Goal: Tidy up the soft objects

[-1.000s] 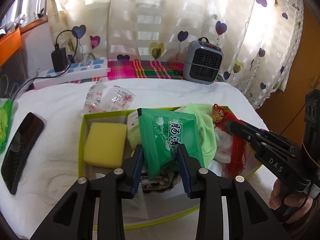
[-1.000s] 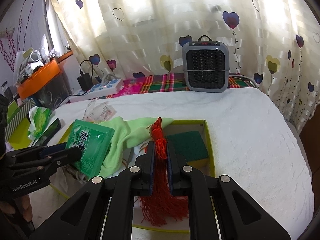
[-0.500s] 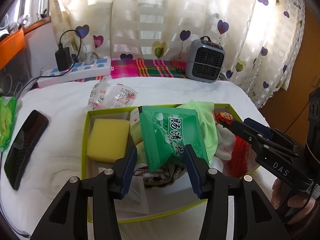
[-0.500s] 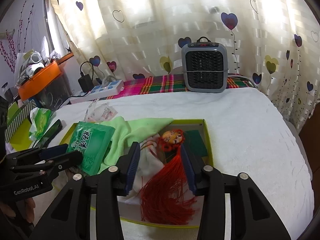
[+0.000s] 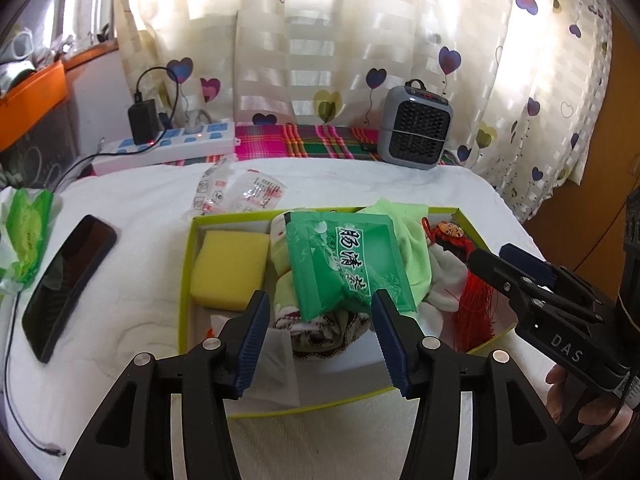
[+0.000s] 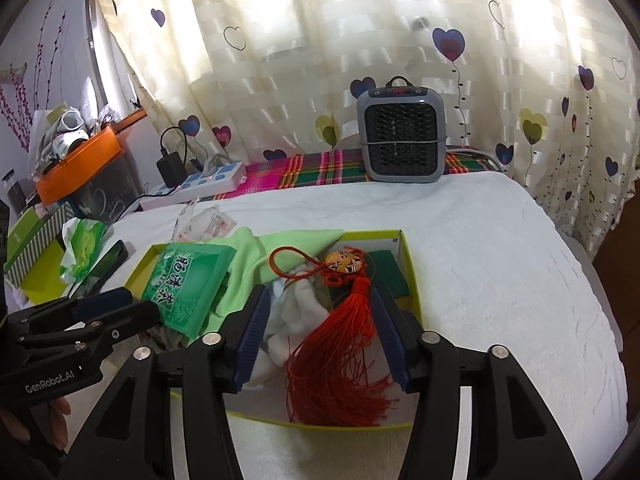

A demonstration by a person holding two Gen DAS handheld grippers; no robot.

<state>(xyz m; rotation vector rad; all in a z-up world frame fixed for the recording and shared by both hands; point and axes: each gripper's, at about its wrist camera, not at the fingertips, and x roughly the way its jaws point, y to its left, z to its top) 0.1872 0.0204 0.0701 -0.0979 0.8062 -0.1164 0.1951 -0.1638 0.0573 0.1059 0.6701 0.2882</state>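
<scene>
A yellow-green box (image 5: 185, 280) (image 6: 412, 268) on the white towel holds a yellow sponge (image 5: 228, 268), a green tissue pack (image 5: 344, 264) (image 6: 188, 280), a light green cloth (image 5: 412, 248) (image 6: 256, 252), white socks (image 6: 296, 308) and a red tassel ornament (image 6: 340, 344) (image 5: 472, 304). My left gripper (image 5: 318, 336) is open, just in front of the tissue pack. My right gripper (image 6: 316, 336) is open, its jaws either side of the tassel; it also shows at the right of the left wrist view (image 5: 532, 280).
A black phone (image 5: 68, 280) and a green wipes pack (image 5: 28, 228) lie left of the box. A crumpled plastic wrapper (image 5: 240, 192), a power strip (image 5: 168, 148) and a grey heater (image 5: 416, 128) (image 6: 400, 136) stand behind it.
Both grippers opened and drew back. The left let go of the tissue pack, the right let go of the red tassel; both now lie in the box.
</scene>
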